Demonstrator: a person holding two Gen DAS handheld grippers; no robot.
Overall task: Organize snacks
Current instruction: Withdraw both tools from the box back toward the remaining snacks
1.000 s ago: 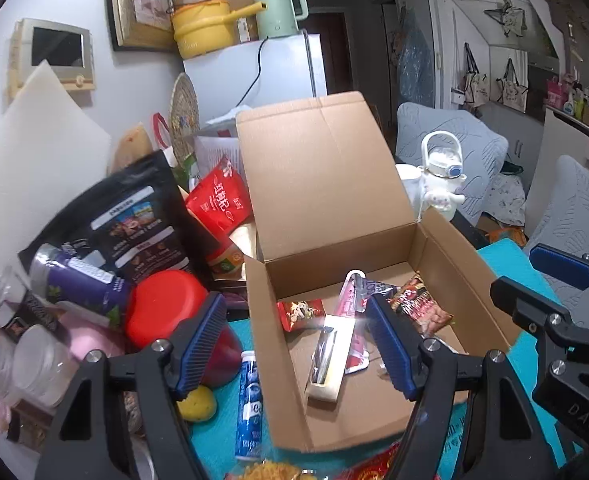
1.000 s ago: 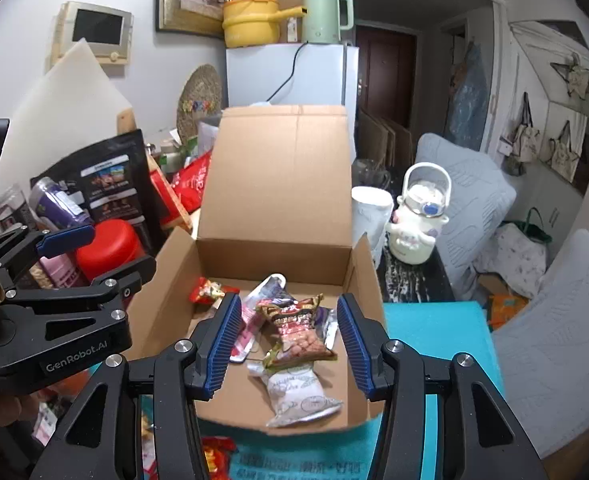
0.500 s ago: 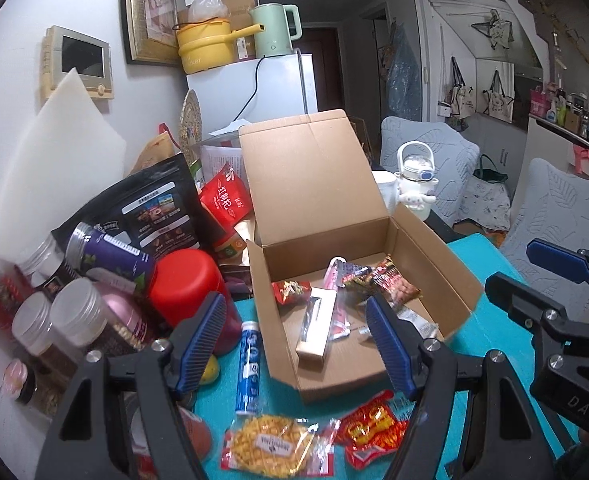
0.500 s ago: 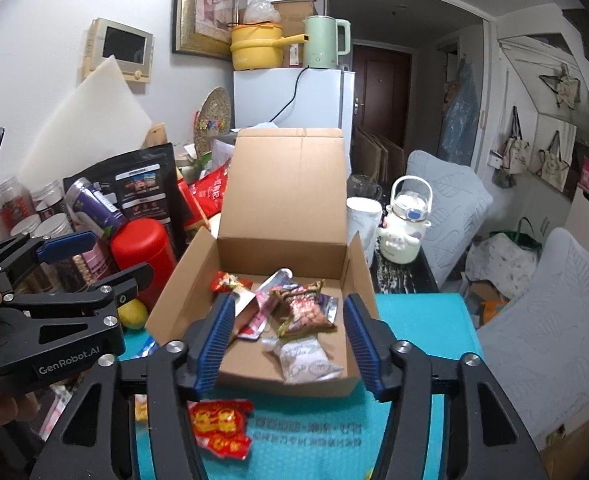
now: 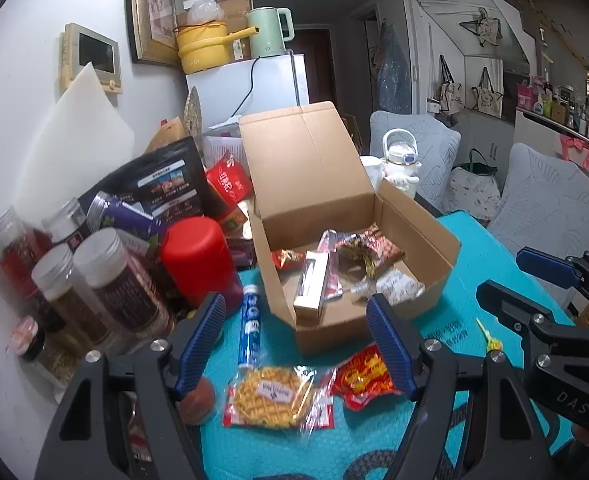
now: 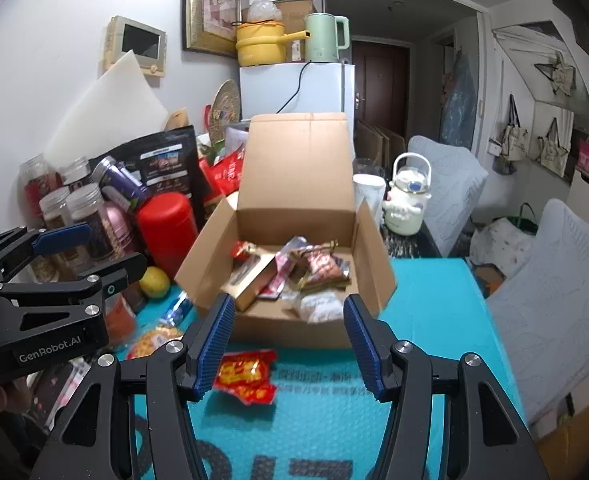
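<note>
An open cardboard box (image 5: 422,276) (image 6: 294,326) stands on the teal mat with several snack packs inside, among them a white bar (image 5: 311,284) and a brown peanut pack (image 6: 324,268). In front of the box lie a waffle pack (image 5: 272,398), a red snack pack (image 5: 368,376) (image 6: 246,374) and a blue tube (image 5: 250,326). My left gripper (image 5: 296,344) is open and empty, above the loose packs. My right gripper (image 6: 288,346) is open and empty, just before the box's front wall.
Jars (image 5: 122,292), a red canister (image 5: 198,258), a black pouch (image 5: 166,188) and a lemon (image 6: 154,278) crowd the left side. A white kettle (image 6: 408,204) and a cup (image 6: 368,194) stand right of the box. A yellow lollipop (image 5: 490,338) lies on the mat.
Both grippers have pulled back from the box and away, so the loose packs in front of it came into view. Both stayed open and empty.
</note>
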